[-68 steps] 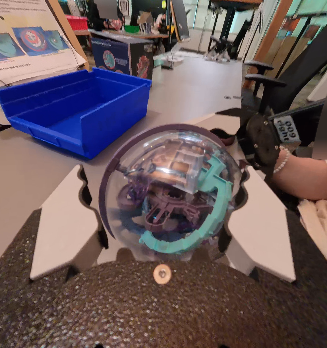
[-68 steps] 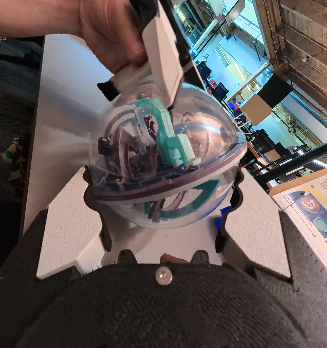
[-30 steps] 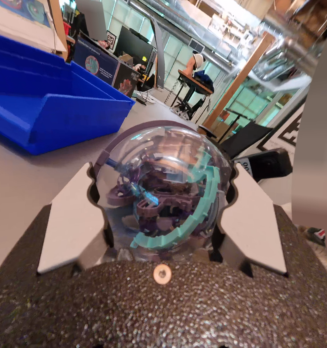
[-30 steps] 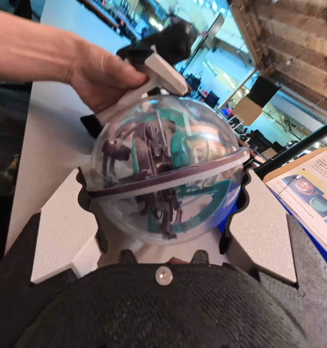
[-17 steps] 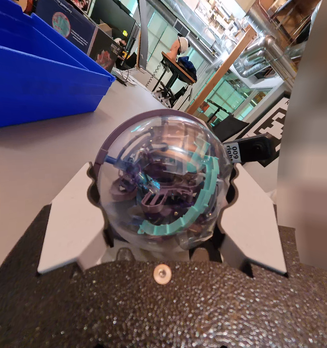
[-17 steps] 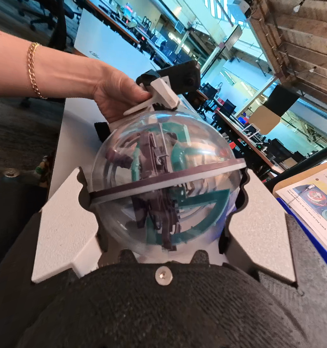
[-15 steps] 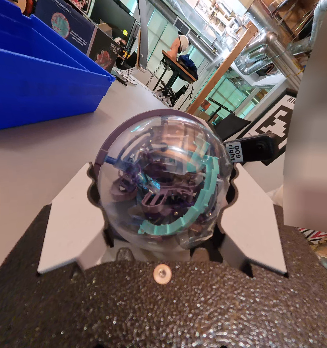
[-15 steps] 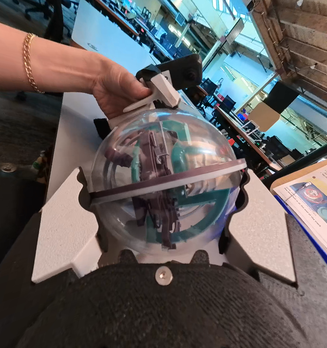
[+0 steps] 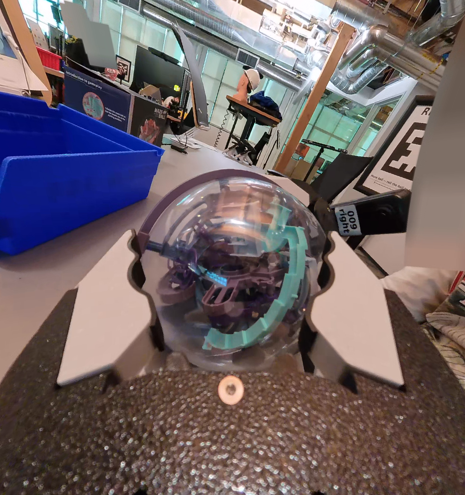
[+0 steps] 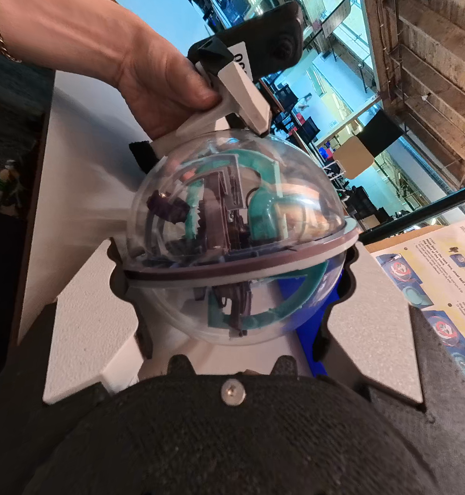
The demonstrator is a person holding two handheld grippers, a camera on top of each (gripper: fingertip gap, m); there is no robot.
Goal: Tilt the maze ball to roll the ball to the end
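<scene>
The maze ball [image 9: 230, 270] is a clear sphere with purple and teal tracks inside and a purple rim band. In the left wrist view it sits between my left gripper's [image 9: 230, 241] two white fingers, whose pads press on its sides. In the right wrist view the same ball [image 10: 234, 241] sits between my right gripper's [image 10: 232, 257] white fingers, which clamp it at the rim band. Both grippers hold it above the grey table [image 9: 33, 284]. The left gripper's finger [image 10: 242, 99] and a hand [image 10: 156, 88] show above the ball. I cannot make out the small ball inside.
A blue bin [image 9: 60, 182] stands on the table at the left. A dark printed box [image 9: 111, 112] stands behind it. An instruction sheet [image 10: 437, 281] lies at the right in the right wrist view. A black chair [image 9: 341, 171] stands beyond the table edge.
The ball has been tilted and turned between both grippers; the left view has swung from looking down at the table to looking more level. Both grasps have stayed on the ball.
</scene>
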